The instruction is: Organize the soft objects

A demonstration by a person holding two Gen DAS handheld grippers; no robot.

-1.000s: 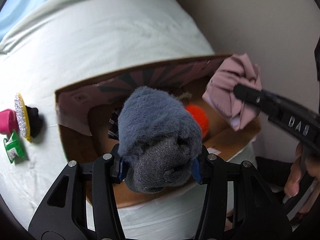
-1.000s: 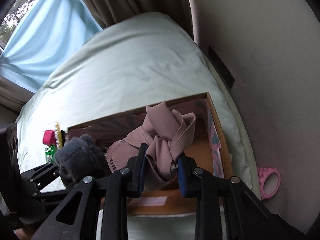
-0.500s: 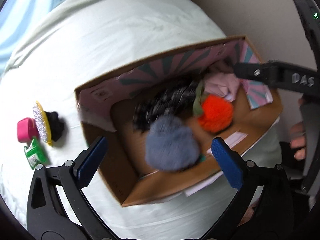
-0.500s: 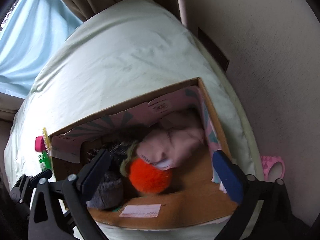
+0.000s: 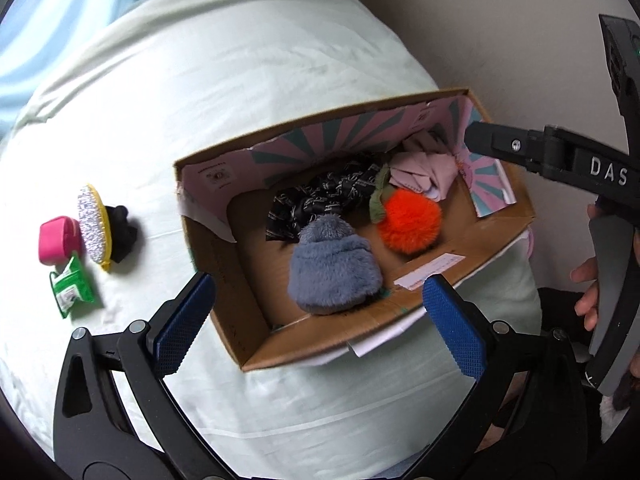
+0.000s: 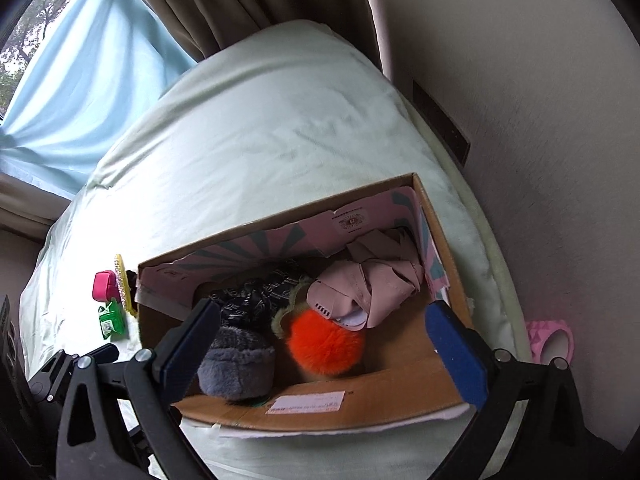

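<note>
An open cardboard box (image 5: 500, 236) (image 6: 360, 408) lies on a pale green bed. Inside it are a grey fluffy slipper (image 5: 332, 268) (image 6: 236, 364), an orange fluffy ball (image 5: 410, 220) (image 6: 326, 346), a pink cloth (image 5: 426, 168) (image 6: 372, 284) and a black patterned cloth (image 5: 316, 200) (image 6: 248, 300). My left gripper (image 5: 320, 320) is open and empty above the box's near edge. My right gripper (image 6: 326, 356) is open and empty above the box; its black body shows in the left wrist view (image 5: 560, 156).
On the sheet left of the box lie a pink clip (image 5: 56, 238) (image 6: 102, 284), a glittery brush (image 5: 94, 226), a black soft item (image 5: 122, 232) and a green packet (image 5: 72, 290) (image 6: 110, 320). A wall is at the right. A pink roller (image 6: 550, 338) lies beside the bed.
One second ago the left gripper held the grey slipper and the right held the pink cloth. Both opened and let them drop into the box, then drew back and up.
</note>
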